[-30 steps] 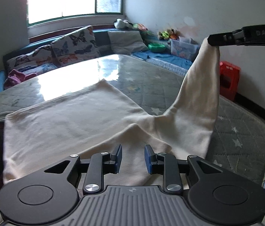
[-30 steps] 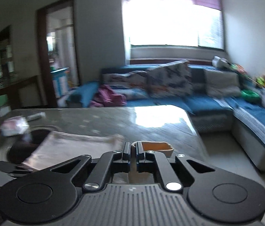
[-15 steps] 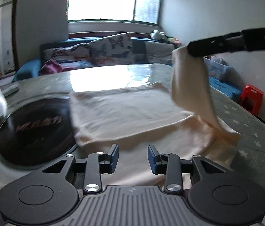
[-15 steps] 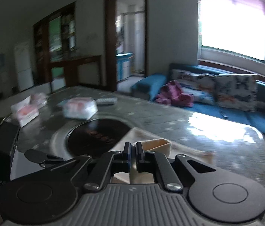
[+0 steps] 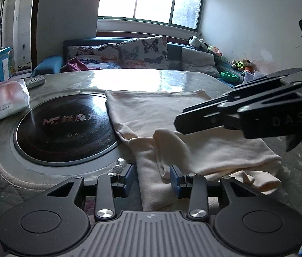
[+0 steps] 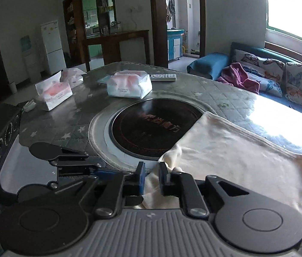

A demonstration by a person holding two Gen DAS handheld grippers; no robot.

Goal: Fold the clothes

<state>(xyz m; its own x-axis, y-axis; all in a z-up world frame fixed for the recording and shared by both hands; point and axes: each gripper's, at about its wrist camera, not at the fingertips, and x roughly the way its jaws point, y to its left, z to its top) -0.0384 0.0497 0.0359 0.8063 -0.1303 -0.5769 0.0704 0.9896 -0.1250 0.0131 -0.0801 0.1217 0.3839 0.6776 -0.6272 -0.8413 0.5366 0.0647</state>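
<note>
A cream garment (image 5: 172, 111) lies on the quilted table, its right part folded over onto the rest. My left gripper (image 5: 152, 177) sits low at the garment's near edge. Its jaws are opening, with a strip of cloth lying loose between the fingers and no pad pressing it. My right gripper (image 6: 151, 171) hovers just over the folded-over corner (image 6: 172, 156). Its jaws are opening too, and the cloth shows in the gap between them, free of the pads. In the left wrist view the right gripper (image 5: 181, 122) reaches in from the right above that corner.
A round black hob (image 5: 65, 128) is set in the table left of the garment, which overlaps its rim. Tissue packs (image 6: 129, 85) and a remote (image 6: 163, 77) lie beyond it. A sofa with butterfly cushions (image 5: 142, 51) stands behind the table.
The right gripper swung the raised corner of the garment across to the left and down onto the cloth, and its jaws have parted. The left gripper's jaws stand a little wider.
</note>
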